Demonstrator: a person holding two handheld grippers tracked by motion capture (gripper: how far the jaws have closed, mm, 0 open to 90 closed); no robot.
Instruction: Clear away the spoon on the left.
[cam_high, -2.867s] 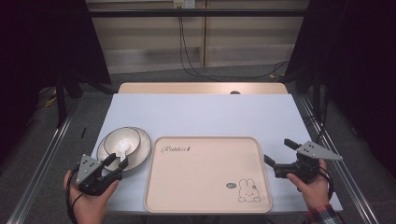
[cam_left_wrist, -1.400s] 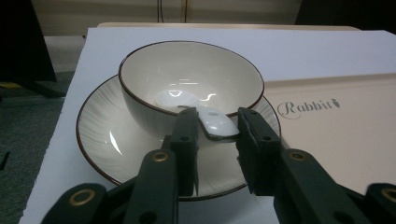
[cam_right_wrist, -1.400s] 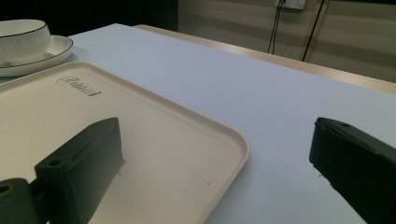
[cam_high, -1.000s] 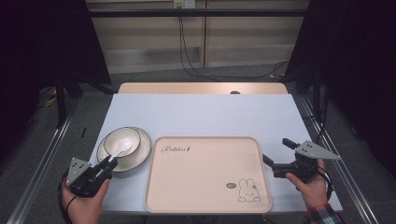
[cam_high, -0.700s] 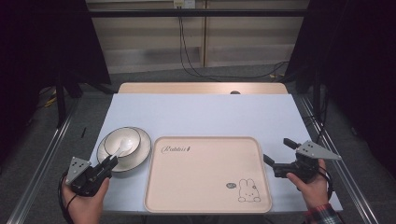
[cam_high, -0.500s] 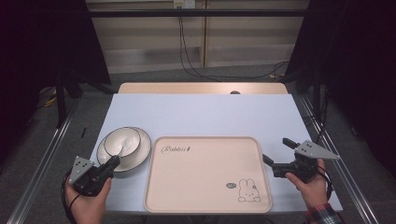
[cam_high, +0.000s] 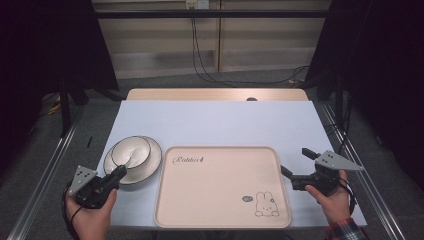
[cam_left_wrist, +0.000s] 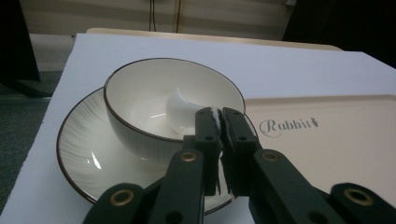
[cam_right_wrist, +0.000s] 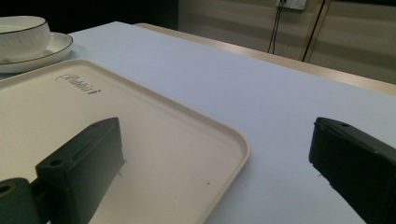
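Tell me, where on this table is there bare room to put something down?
The tray is bare apart from its rabbit print, and so is the white tabletop behind it. It is crowded at the left, where the left gripper grips the plate under the bowl.

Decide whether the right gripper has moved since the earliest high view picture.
No. The right gripper is in the same spot as before, just off the right edge of the beige rabbit tray, with its jaws open and pointing towards that edge.

The high view looks forward and down over the whole tabletop (cam_high: 215, 120); each claw view rides low along its jaws, close in; all three share the tray (cam_high: 220, 200) and bowl (cam_high: 131, 152).
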